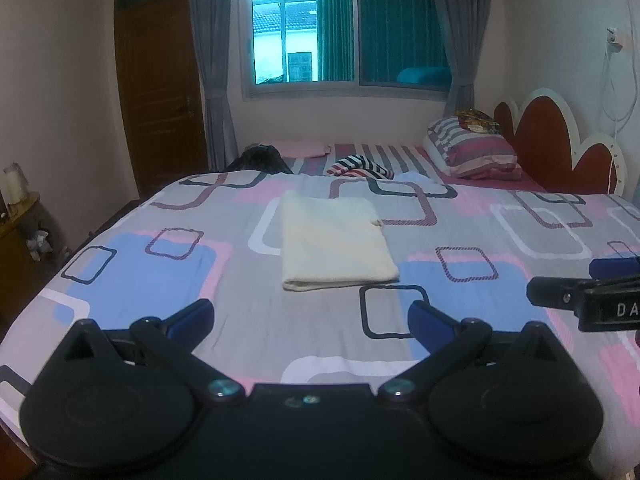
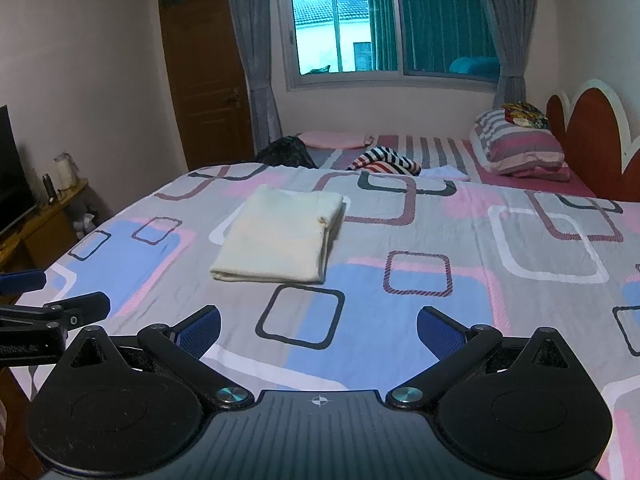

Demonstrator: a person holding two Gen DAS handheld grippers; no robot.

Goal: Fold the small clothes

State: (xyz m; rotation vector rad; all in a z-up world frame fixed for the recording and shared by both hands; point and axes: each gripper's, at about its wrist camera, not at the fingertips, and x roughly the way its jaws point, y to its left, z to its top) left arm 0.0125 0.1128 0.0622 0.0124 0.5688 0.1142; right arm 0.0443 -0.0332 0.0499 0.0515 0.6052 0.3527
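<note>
A cream garment (image 1: 336, 240) (image 2: 280, 238) lies folded into a flat rectangle on the patterned bedspread (image 1: 168, 272) (image 2: 460, 232). My left gripper (image 1: 311, 322) hovers over the near part of the bed, open and holding nothing, well short of the garment. My right gripper (image 2: 319, 330) is also open and holds nothing, with the garment ahead and slightly left. Each gripper shows at the edge of the other's view: the right gripper (image 1: 592, 284) at the right edge, the left gripper (image 2: 52, 292) at the left edge.
A striped garment (image 1: 360, 168) (image 2: 384, 164), a dark heap (image 1: 260, 158) (image 2: 286, 152) and striped pillows (image 1: 472, 148) (image 2: 520, 146) lie at the far end of the bed by the red headboard (image 1: 552, 144). A wooden side cabinet (image 2: 44, 216) stands left of the bed.
</note>
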